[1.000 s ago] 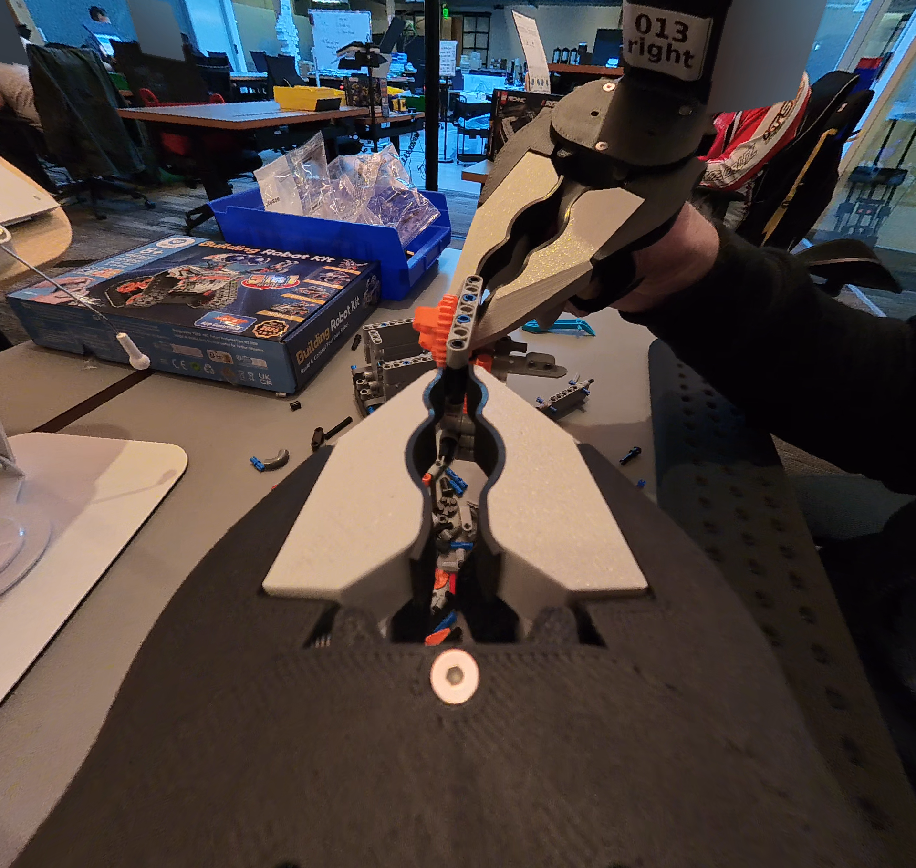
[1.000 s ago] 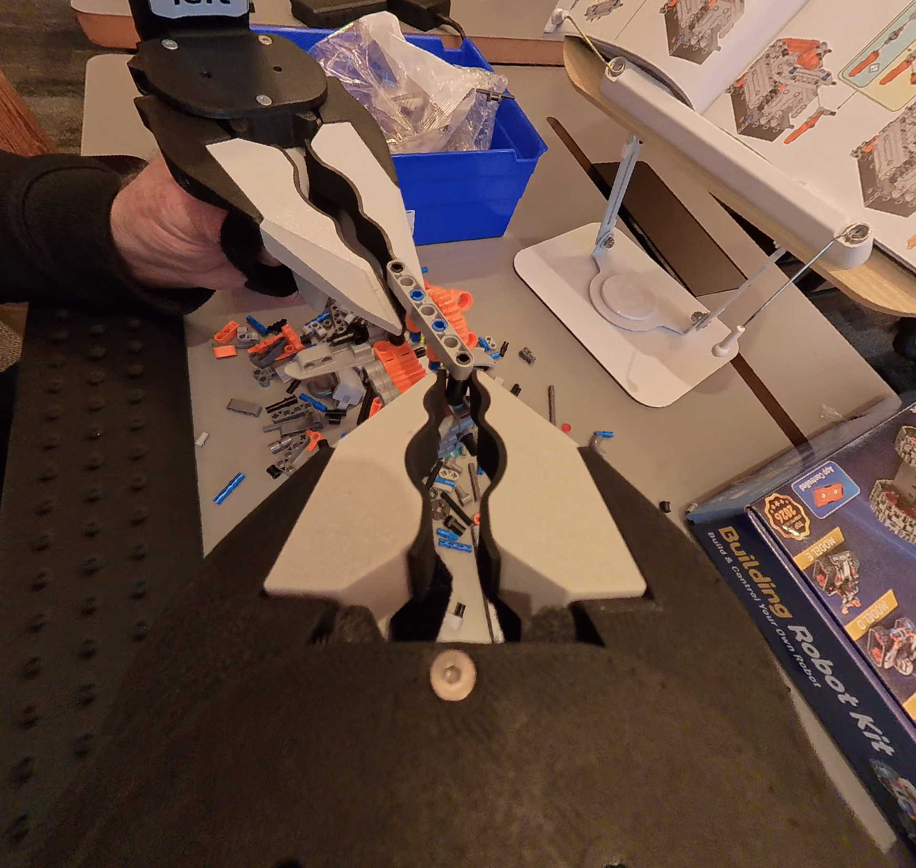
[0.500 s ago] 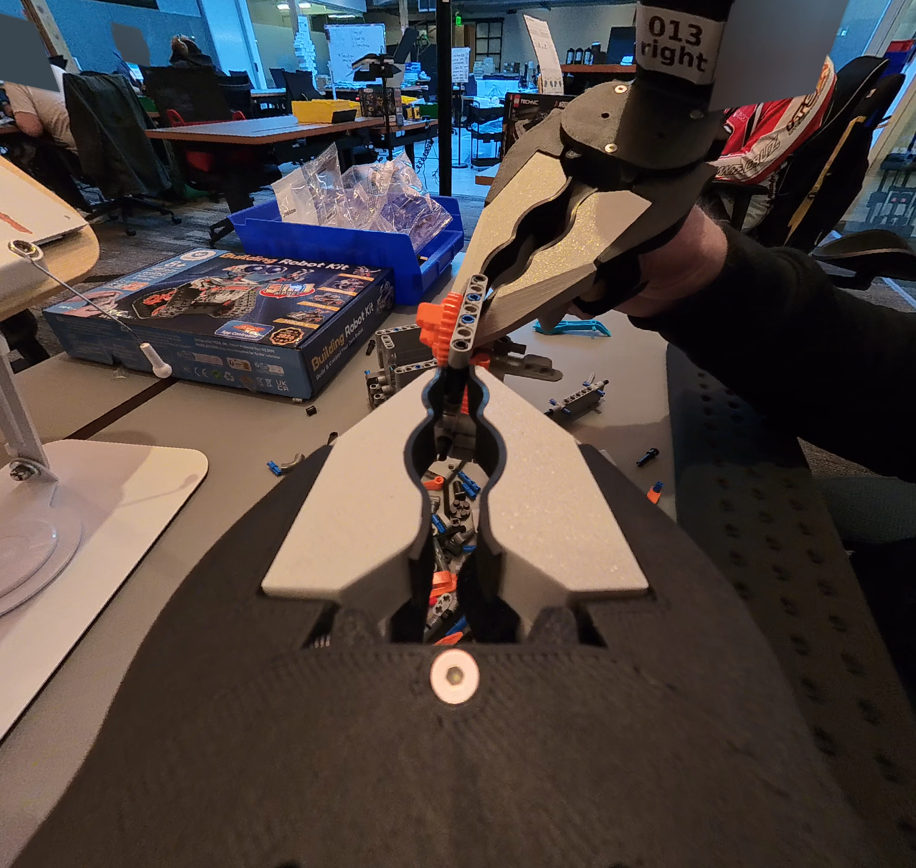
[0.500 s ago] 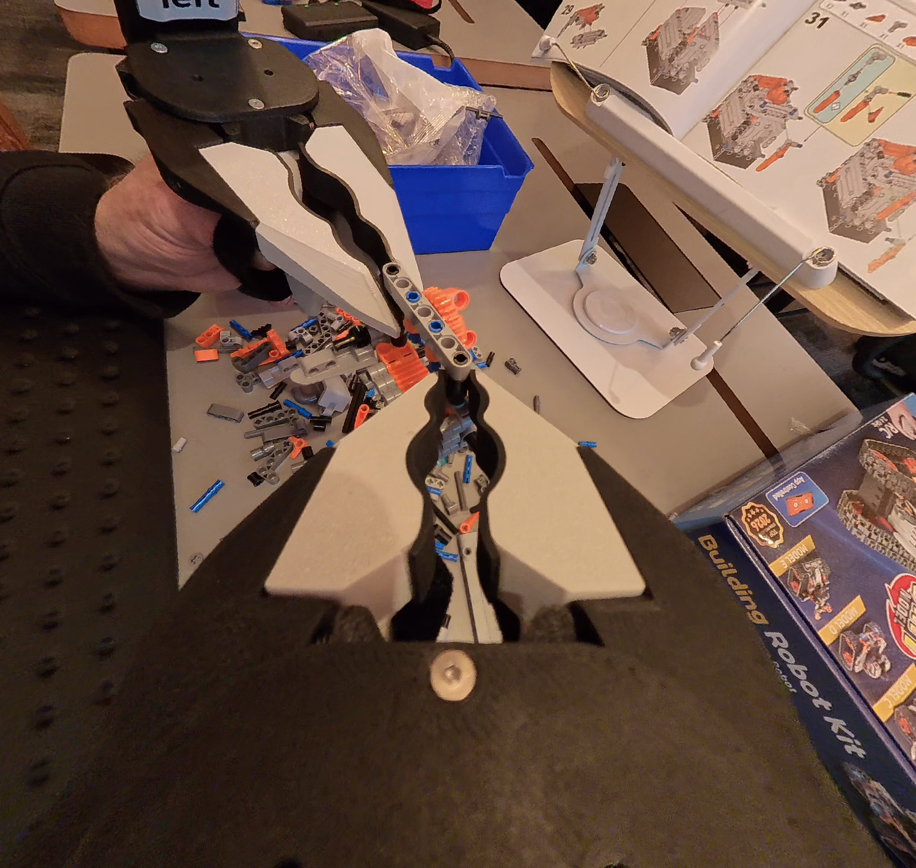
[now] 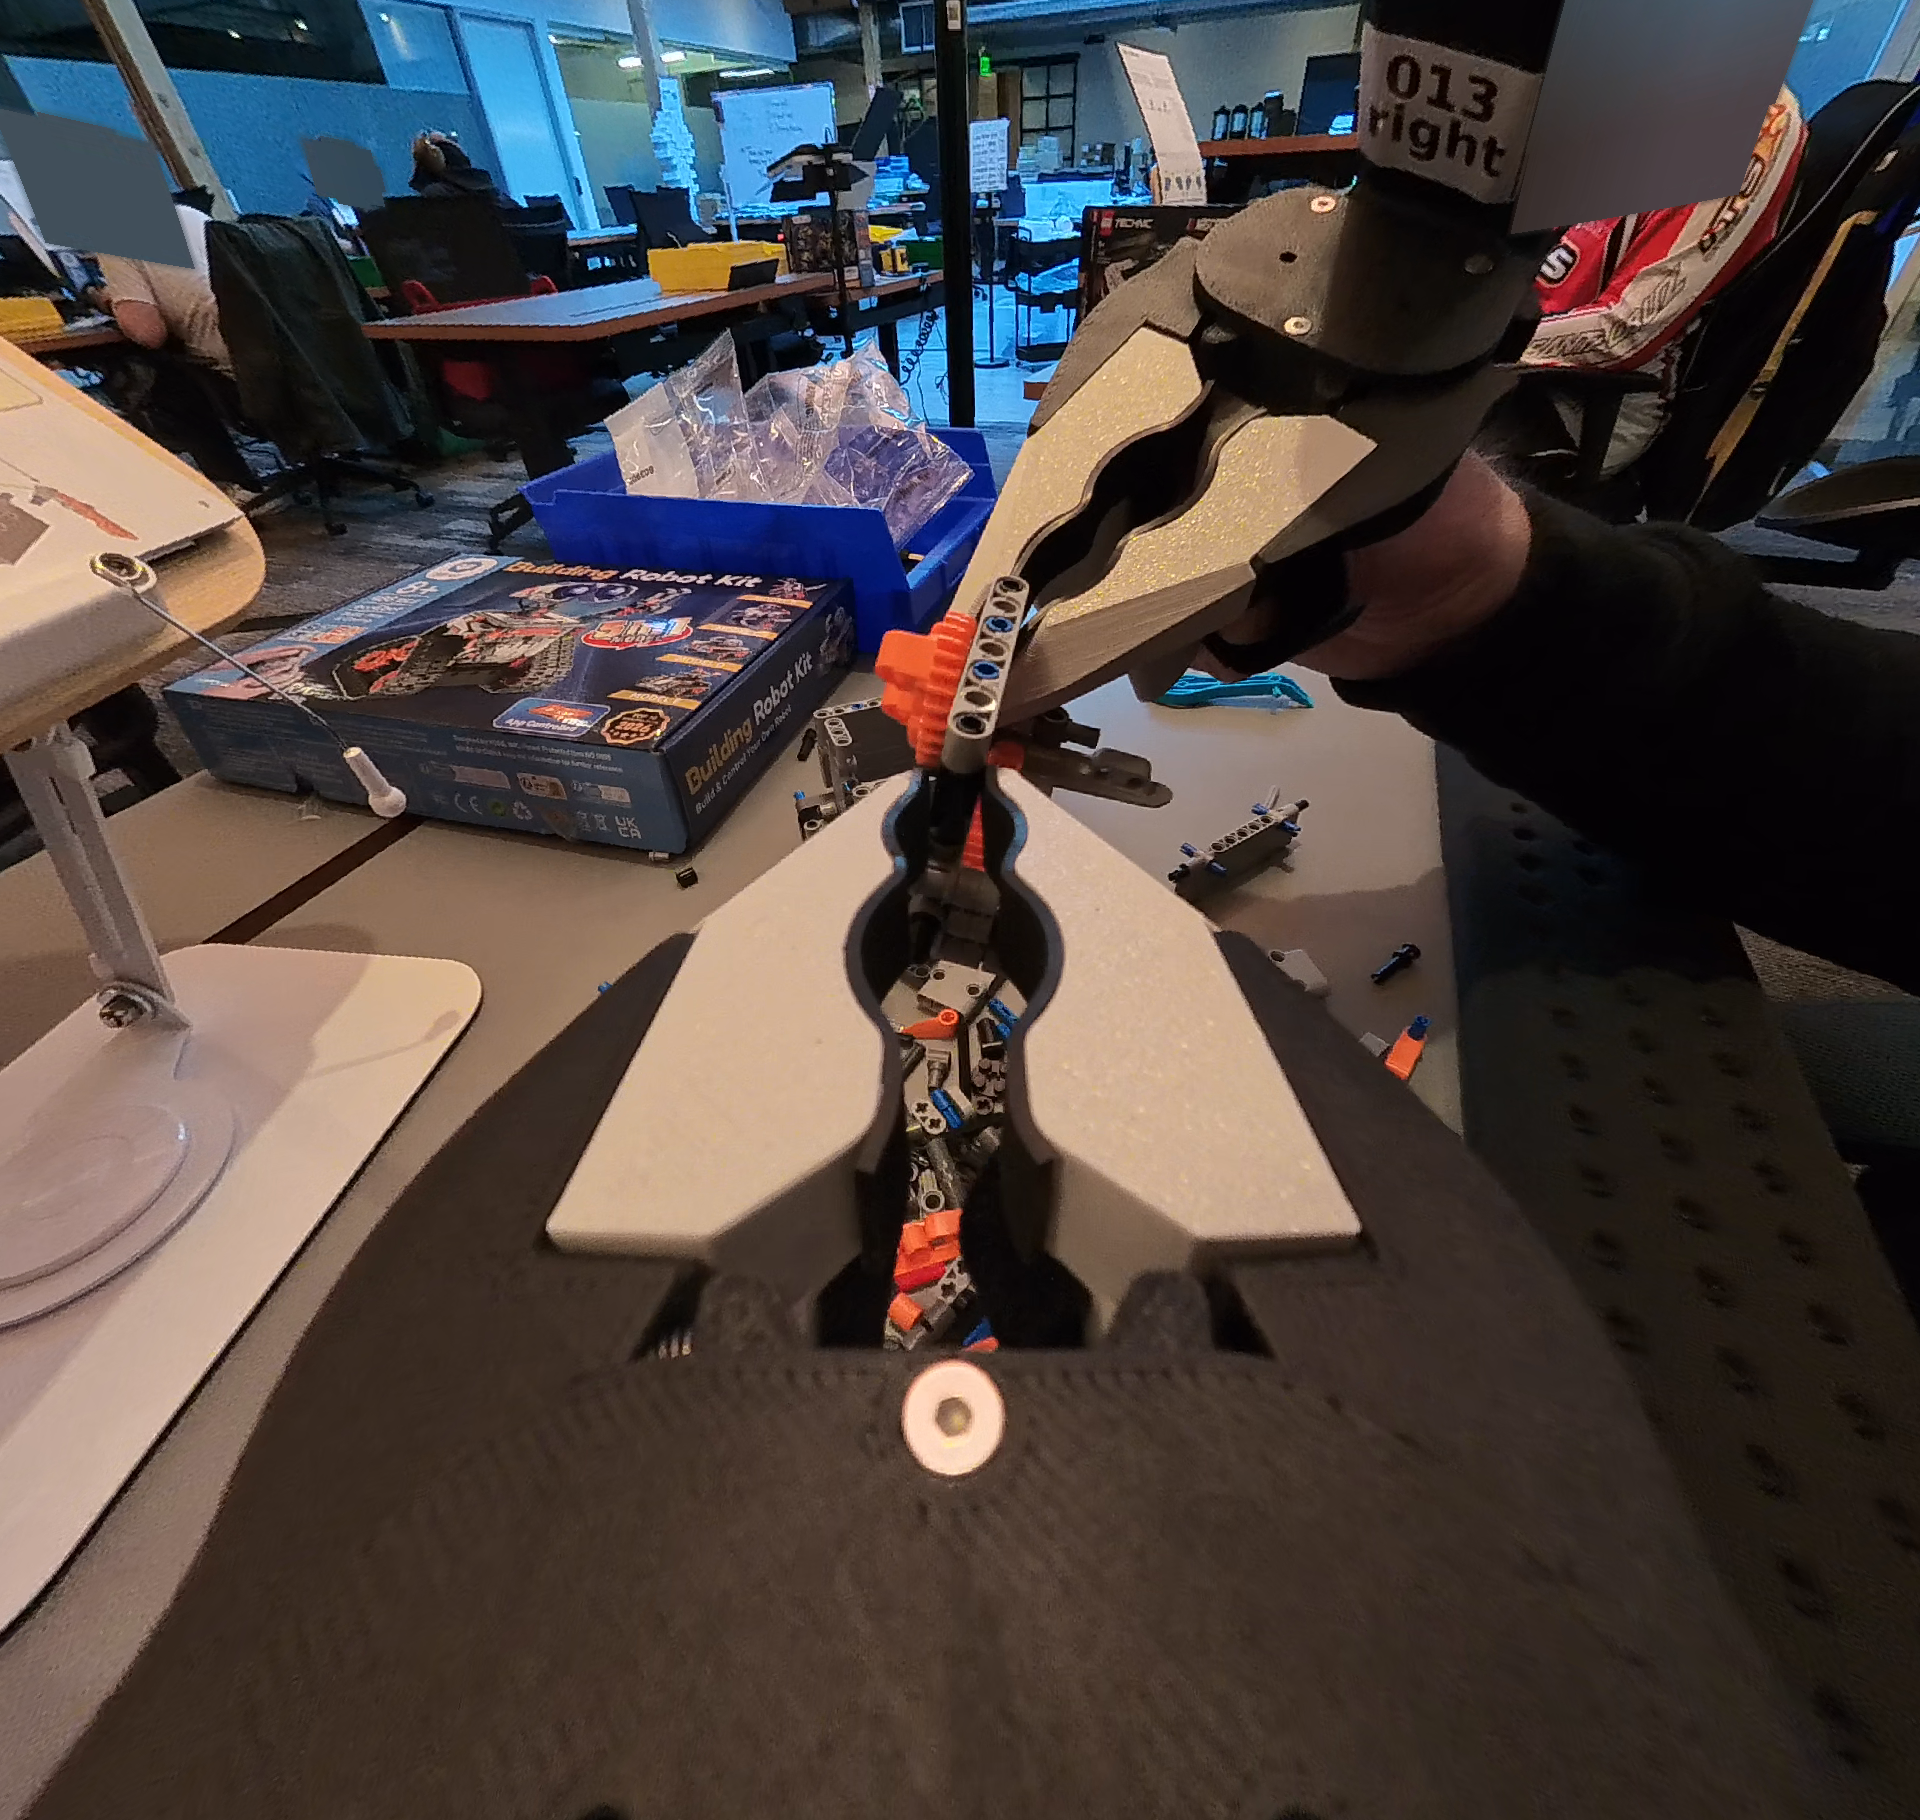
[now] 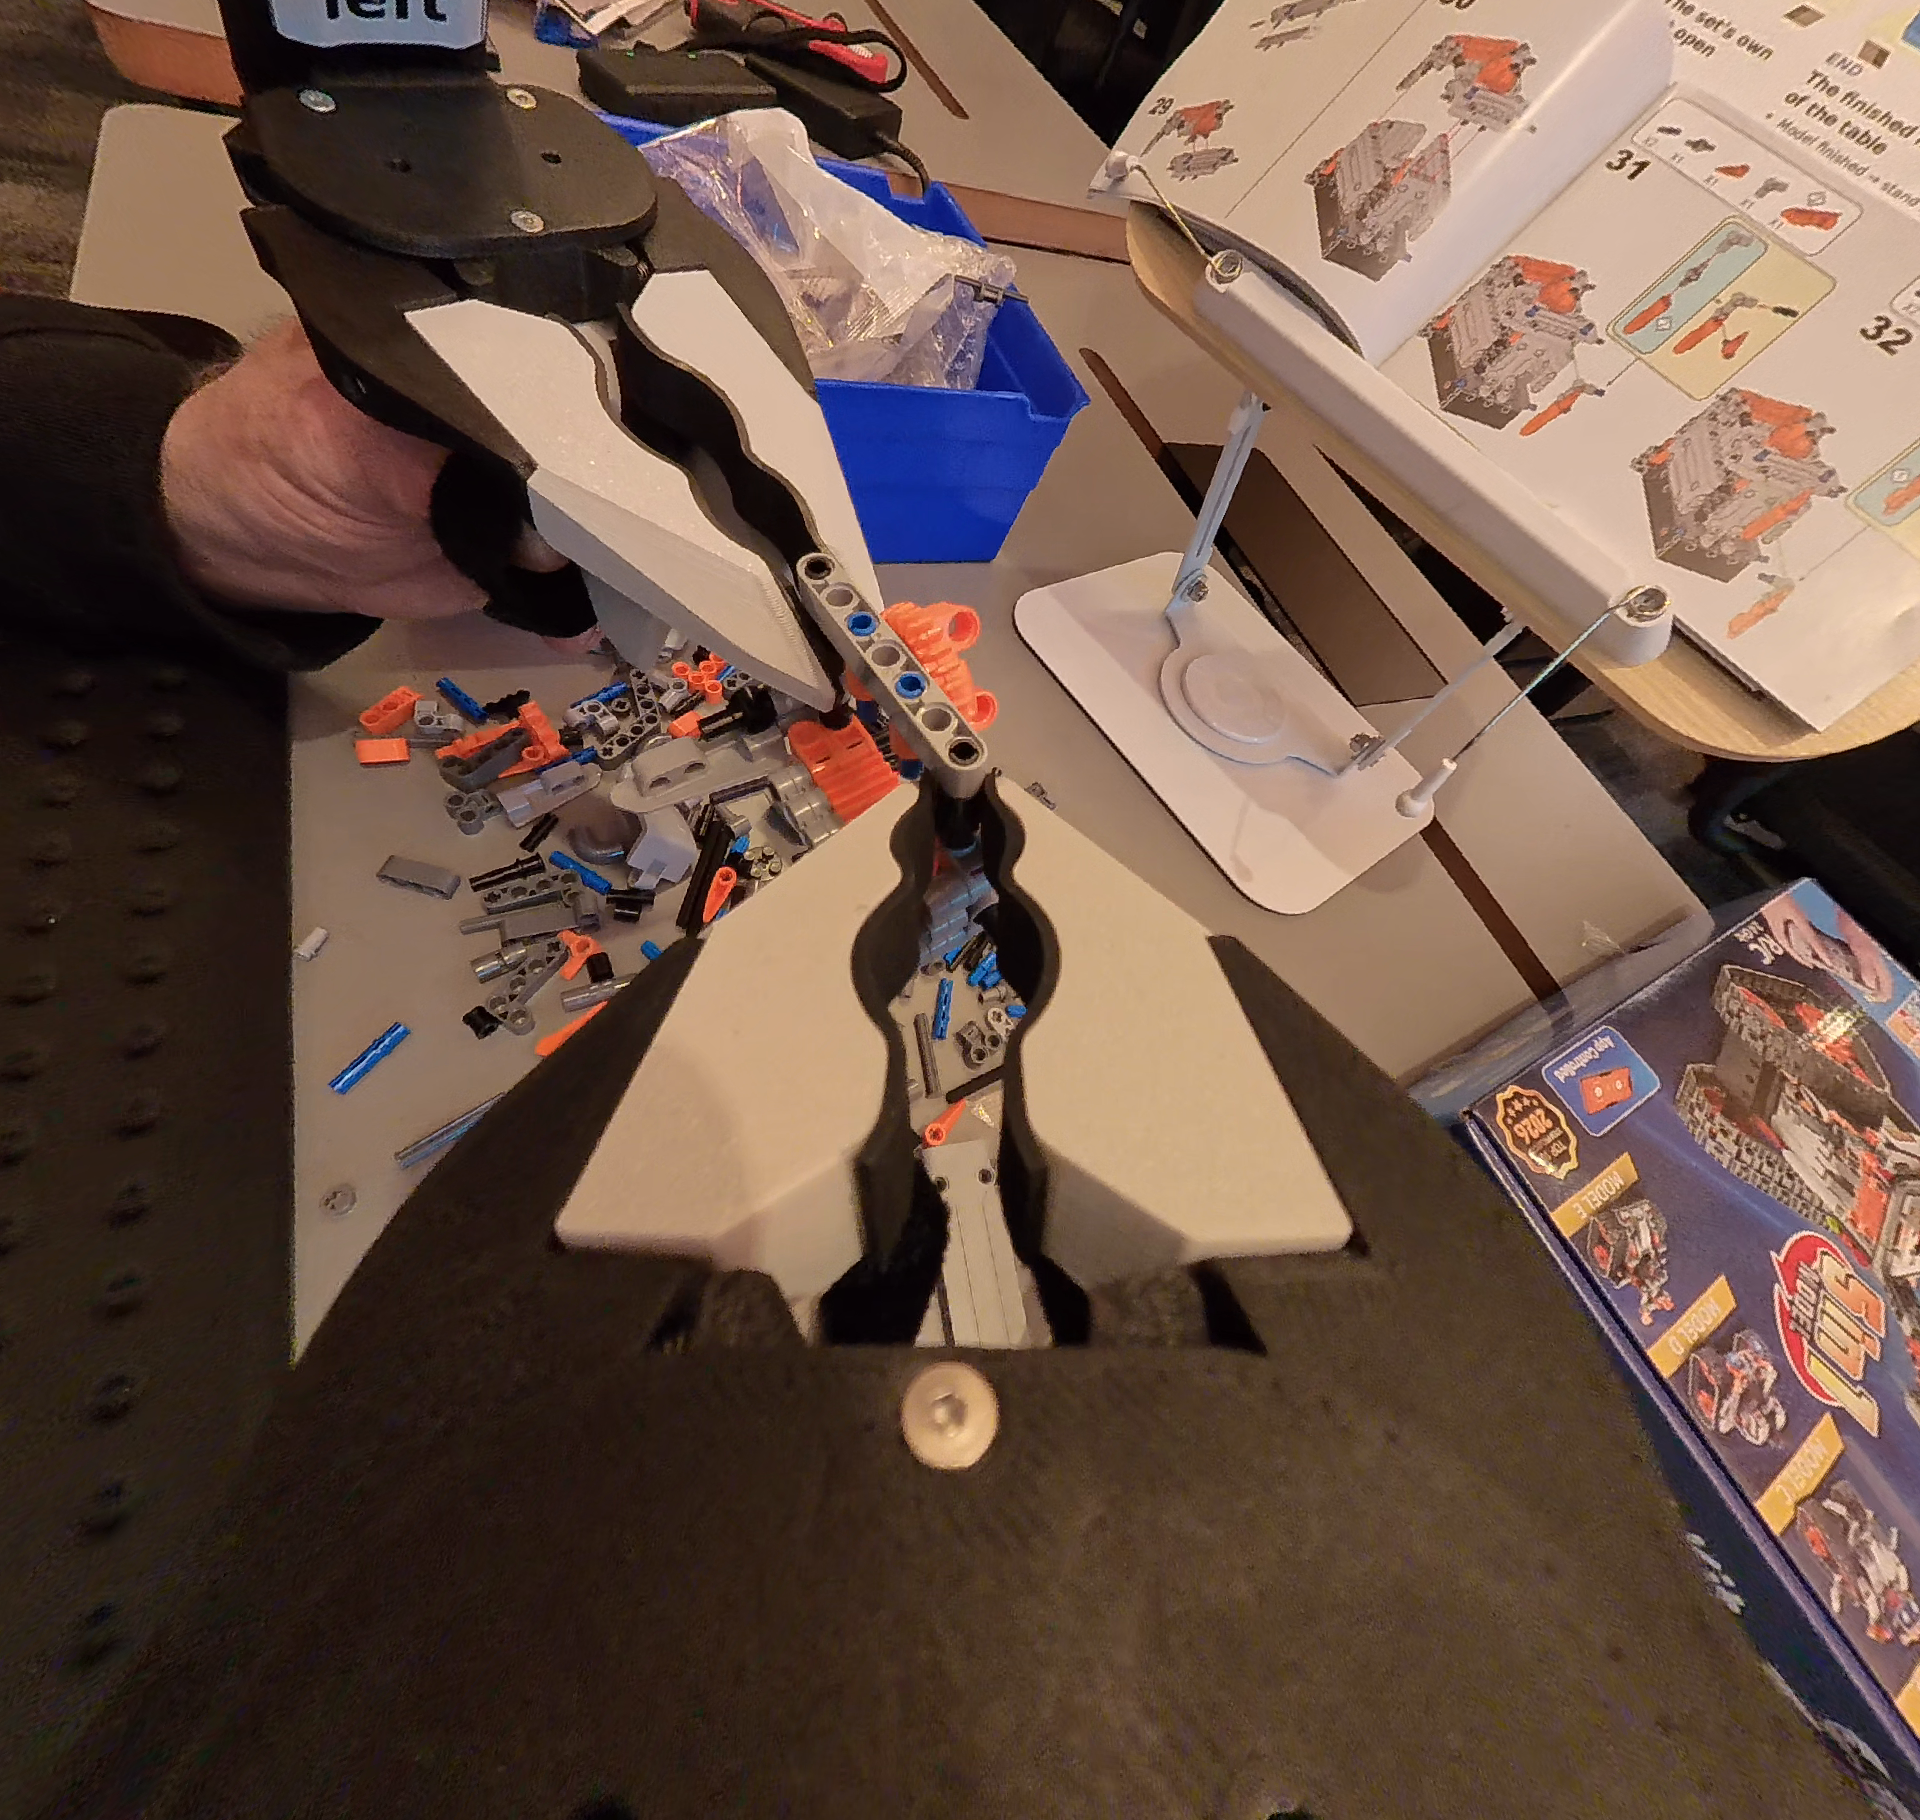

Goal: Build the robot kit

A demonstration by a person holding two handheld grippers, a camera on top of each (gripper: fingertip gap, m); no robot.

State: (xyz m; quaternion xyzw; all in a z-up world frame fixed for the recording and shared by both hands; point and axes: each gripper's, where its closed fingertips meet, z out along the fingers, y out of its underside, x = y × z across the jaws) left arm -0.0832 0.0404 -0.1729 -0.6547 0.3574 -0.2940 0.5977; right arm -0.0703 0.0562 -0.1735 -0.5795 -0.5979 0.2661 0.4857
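Both claws, left claw [image 5: 951, 794] and right claw [image 6: 961, 799], grip 1 grey beam [image 6: 894, 674].

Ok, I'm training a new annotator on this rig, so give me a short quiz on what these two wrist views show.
1. True or false: the blue bin holds clear plastic bags.
2. What do the left tongs and right tongs both clamp? A) a grey holed beam B) the kit box C) a loose orange wedge
3. Fill in: the open instruction booklet rests on a white ___.

Key: 1 true; 2 A; 3 stand.
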